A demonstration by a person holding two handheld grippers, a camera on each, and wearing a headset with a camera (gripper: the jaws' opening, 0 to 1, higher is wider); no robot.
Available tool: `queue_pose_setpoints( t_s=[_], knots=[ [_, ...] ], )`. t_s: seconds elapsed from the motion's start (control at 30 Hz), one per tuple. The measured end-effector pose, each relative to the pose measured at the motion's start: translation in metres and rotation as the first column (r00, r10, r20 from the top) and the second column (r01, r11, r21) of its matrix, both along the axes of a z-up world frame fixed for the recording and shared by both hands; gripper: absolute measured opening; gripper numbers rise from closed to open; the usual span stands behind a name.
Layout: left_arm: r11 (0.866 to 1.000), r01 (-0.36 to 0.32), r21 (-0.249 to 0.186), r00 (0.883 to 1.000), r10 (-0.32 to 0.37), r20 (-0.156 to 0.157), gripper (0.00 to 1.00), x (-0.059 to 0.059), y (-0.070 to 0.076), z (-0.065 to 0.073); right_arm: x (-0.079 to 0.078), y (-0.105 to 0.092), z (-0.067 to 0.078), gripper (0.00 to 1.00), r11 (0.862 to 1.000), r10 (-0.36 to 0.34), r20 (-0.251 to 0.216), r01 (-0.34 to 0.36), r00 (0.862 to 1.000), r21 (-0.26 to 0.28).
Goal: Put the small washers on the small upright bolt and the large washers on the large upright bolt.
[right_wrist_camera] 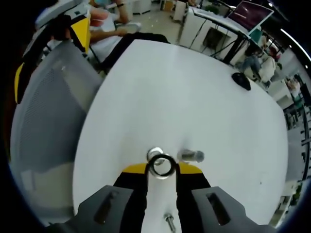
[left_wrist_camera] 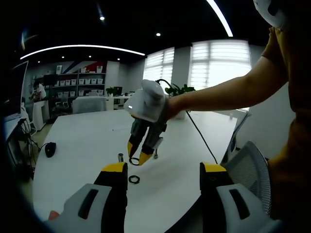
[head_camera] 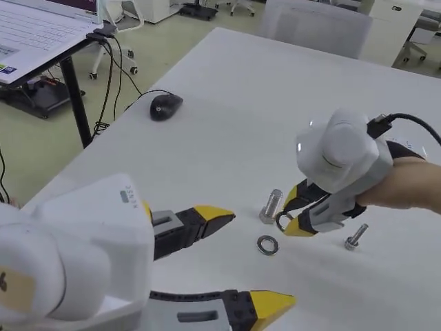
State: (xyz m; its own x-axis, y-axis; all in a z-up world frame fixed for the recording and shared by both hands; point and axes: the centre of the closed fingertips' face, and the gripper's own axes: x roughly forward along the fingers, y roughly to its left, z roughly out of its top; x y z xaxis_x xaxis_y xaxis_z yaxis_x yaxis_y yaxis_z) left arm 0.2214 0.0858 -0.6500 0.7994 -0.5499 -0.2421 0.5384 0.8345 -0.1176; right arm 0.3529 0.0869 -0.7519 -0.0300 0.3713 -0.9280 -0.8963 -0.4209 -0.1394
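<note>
One washer is clamped between the right tongs. It is lifted off the worktop and is just beside the large bolt, which stands upright. A second washer lies flat on the worktop, near the foot of this bolt. The small bolt stands on the other side of the right tongs, apart from the large one. The left tongs are released, with jaws wide, and they hover nearer to the person and hold nothing. Farther away a mouse lies on the worktop.
</note>
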Motion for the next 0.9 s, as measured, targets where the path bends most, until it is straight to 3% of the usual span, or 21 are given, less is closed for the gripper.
queue_pose_setpoints(
  t_s=[0.4,0.9],
  knots=[
    [1.000,0.000,0.000,1.000,0.000,0.000,0.59,0.003,0.002,0.001,0.030,0.022,0.020,0.21,1.000,0.007,0.060,-0.007,0.998,0.009],
    [1.000,-0.017,0.000,1.000,0.017,-0.008,0.59,0.008,0.009,-0.001,0.039,0.031,0.003,0.21,0.999,0.029,0.042,-0.028,0.999,-0.041]
  ],
)
